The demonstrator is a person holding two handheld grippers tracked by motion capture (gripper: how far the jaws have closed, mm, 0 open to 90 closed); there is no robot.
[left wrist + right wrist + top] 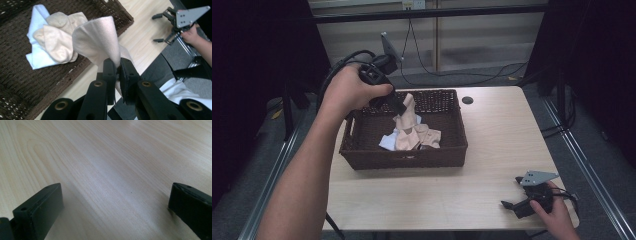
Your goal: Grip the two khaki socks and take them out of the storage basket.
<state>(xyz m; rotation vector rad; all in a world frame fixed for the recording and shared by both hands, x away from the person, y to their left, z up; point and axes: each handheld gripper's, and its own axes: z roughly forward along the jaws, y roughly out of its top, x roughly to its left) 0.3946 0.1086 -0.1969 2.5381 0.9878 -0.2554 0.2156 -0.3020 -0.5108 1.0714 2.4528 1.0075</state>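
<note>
The left gripper [399, 106] is clamped on a beige cloth [100, 41], lifted above the basket [362, 152]; its lower part trails down to a beige and pale blue pile [412, 137] inside. The right gripper [515, 196] rests on the table [492, 135] near its right corner, jaws spread wide, nothing between them. The step looks like drawing the cloth out; raise it straight up until the hanging end clears the rim, keep the pinch firm on the fold, and go slowly so the pile is not dragged along.
</note>
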